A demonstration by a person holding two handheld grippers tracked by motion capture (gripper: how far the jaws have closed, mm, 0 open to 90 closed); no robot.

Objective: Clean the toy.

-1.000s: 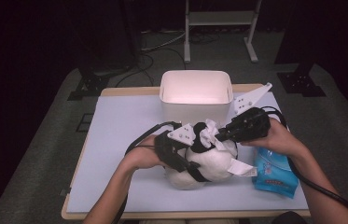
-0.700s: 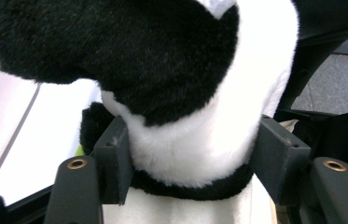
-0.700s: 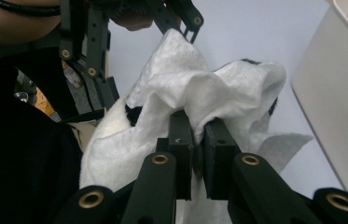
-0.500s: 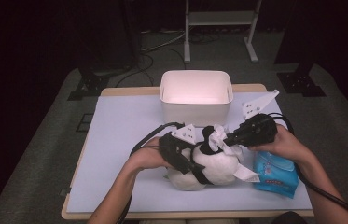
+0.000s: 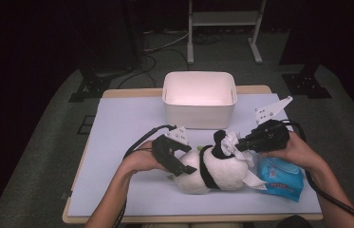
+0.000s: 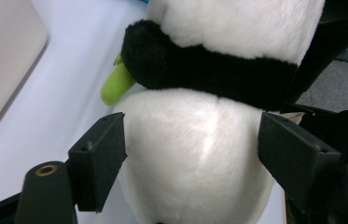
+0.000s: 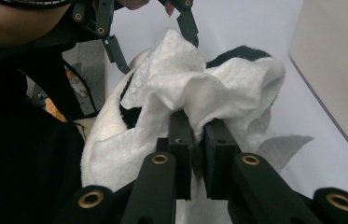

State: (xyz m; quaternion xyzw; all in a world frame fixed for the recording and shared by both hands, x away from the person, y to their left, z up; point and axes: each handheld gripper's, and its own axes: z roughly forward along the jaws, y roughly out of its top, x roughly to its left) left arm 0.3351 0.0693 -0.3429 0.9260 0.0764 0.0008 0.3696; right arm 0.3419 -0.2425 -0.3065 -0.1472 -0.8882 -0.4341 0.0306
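White table (image 5: 117, 128): right claw (image 7: 198, 135) pinching wipe (image 7: 218, 88).

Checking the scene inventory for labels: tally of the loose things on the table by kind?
Plush panda: 1
White wipe, pinched in the right gripper: 1
Blue wipes pack: 1
White bin: 1
Total: 4
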